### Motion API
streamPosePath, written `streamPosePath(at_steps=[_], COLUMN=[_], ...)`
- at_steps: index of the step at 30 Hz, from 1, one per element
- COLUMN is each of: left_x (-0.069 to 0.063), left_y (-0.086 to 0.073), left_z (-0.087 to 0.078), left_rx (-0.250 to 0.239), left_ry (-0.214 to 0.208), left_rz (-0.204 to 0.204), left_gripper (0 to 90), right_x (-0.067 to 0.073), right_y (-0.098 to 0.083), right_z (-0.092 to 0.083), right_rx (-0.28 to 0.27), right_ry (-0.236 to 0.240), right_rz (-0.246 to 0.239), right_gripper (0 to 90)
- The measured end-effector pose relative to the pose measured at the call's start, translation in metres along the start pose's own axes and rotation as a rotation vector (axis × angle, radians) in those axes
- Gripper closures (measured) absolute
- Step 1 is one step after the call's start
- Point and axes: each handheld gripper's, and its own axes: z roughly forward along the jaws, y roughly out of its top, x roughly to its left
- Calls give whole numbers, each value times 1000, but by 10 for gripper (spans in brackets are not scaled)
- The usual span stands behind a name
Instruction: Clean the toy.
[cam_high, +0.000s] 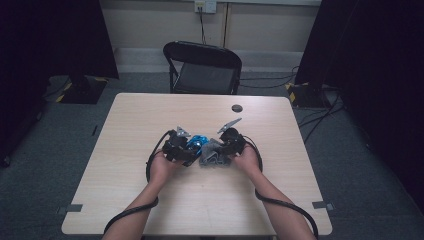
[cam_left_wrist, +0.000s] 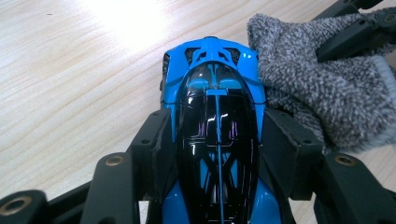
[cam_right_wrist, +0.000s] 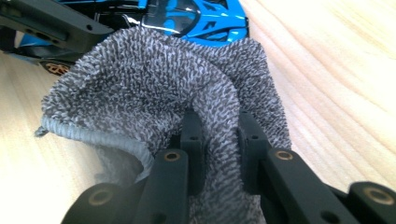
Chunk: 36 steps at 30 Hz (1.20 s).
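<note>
Black tongs (cam_high: 192, 150) with brass-coloured rivets, grey three-cornered top plates, trailing black cables; forearms bare.

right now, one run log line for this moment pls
left hand-held gripper: shut on blue toy car | right hand-held gripper: shut on grey cloth | cloth against car's side | both low over wooden table

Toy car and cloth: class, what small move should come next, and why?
Probably sweep the right tool, shut on the grey cloth, across the blue toy car. The left tool clamps the car's sides, and the cloth already lies against the car's end, so wiping looks ready.
</note>
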Motion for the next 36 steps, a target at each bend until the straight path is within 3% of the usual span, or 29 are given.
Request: streamPosePath(at_steps=[6,16,23,28,36], left_x=[0,0,0,0,1], left_y=[0,0,0,0,-1], left_z=[0,0,0,0,0], left_rx=[1,2,2,0,-10], left_ry=[0,-2,-2,-4,-8], left_rz=[-1,-4,-5,-11,-25], left_gripper=[444,444,444,444,444], right_x=[-4,-18,-27,-28,-19], right_y=[0,-3,-7,-11,-16], right_z=[0,-7,-16,-26,-49], right_rx=[-4,-11,-26,-43,-84], right_ry=[-12,-73,-83,-91,-46], right_rz=[18,69,109,104,75], right_gripper=[770,770,770,770,769])
